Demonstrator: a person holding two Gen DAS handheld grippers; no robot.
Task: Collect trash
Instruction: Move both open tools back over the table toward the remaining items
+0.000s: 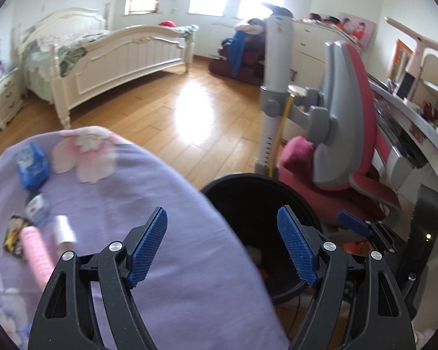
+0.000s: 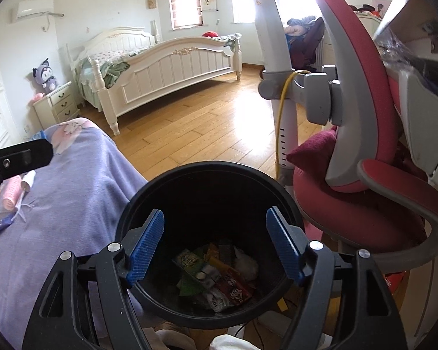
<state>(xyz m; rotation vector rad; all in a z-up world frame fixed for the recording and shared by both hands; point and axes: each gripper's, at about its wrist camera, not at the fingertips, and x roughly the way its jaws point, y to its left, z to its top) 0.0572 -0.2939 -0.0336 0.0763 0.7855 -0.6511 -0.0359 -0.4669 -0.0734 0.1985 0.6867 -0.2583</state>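
On the left of the left wrist view, a purple flowered cloth (image 1: 166, 204) is seen draped over a raised surface, and the remaining trash is gathered near its left edge. A blue crinkled packet (image 1: 32, 166) lies farthest back; it is judged light and soft, best pinched across its middle. Just in front of it, a small crumpled plastic wrapper (image 1: 38, 205) is seen, likely slippery and easily flattened. A dark printed wrapper (image 1: 13, 233) lies at the cloth's edge, beside a pink ribbed roll (image 1: 36, 255) and a white cylinder (image 1: 63, 230). The two rolls are judged light but prone to rolling, so they would be better taken across their width than at an end. Whether they are trash at all cannot be told.

The left gripper (image 1: 222, 245) is held wide apart and empty, over the boundary between the cloth and the black bin (image 1: 242, 192).

Further right, in the right wrist view, the right gripper (image 2: 216, 245) is likewise spread wide with nothing between its pads, poised directly above the bin's mouth. Collected wrappers (image 2: 216, 274) are seen lying on the bin floor: green, red and yellow packets with some white crumpled paper. To the right of the bin, a pink and grey chair (image 2: 365, 157) is seen standing close by.
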